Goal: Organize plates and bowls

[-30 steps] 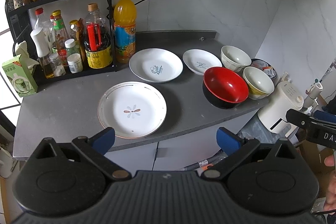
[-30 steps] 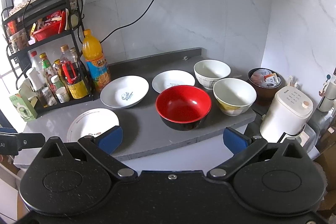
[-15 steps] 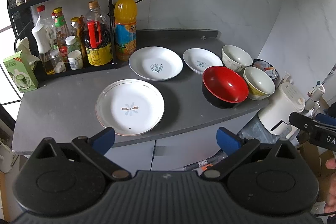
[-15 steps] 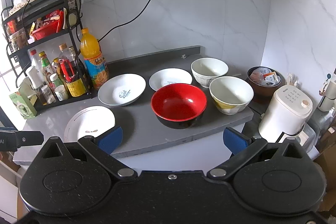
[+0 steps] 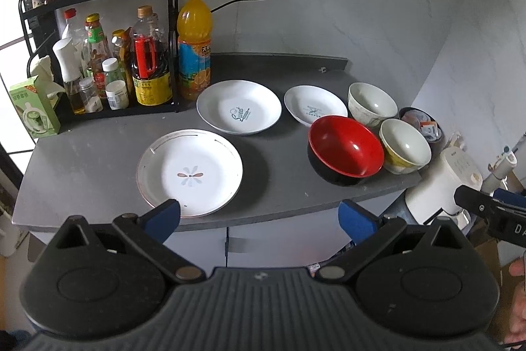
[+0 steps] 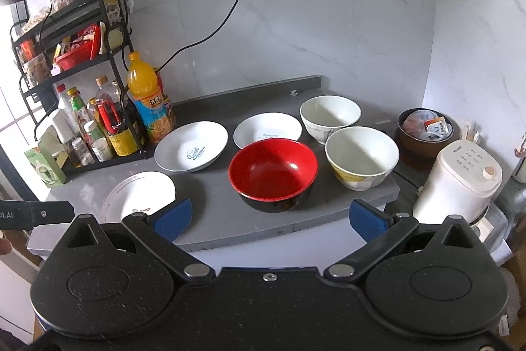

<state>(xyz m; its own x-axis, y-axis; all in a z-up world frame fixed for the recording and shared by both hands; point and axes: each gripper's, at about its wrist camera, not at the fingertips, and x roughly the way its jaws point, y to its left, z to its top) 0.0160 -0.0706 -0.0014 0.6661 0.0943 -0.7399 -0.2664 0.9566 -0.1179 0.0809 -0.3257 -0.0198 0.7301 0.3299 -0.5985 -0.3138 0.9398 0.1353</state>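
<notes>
On the grey counter (image 5: 92,153) lie three white plates: a flower-patterned plate (image 5: 189,171) (image 6: 138,196) near the front, a larger plate with blue lettering (image 5: 239,111) (image 6: 191,146) behind it, and a small plate (image 5: 315,106) (image 6: 267,131) further right. A red bowl with a black outside (image 5: 345,148) (image 6: 273,171) stands near the front edge. Two white bowls sit beside it, one at the back (image 5: 372,101) (image 6: 329,114), one with yellow marks (image 5: 404,145) (image 6: 361,155). My left gripper (image 5: 259,214) hangs open before the counter edge. My right gripper (image 6: 269,216) is open too, holding nothing.
A black rack (image 5: 98,32) of bottles and jars stands at the counter's left, an orange juice bottle (image 5: 194,45) beside it. A brown bowl of packets (image 6: 425,129) and a white appliance (image 6: 460,183) sit right of the counter. A power cord (image 6: 213,32) hangs down the wall.
Both grippers have drifted slightly back and up from the counter, so the dishes look a little lower and farther. No dish has moved.
</notes>
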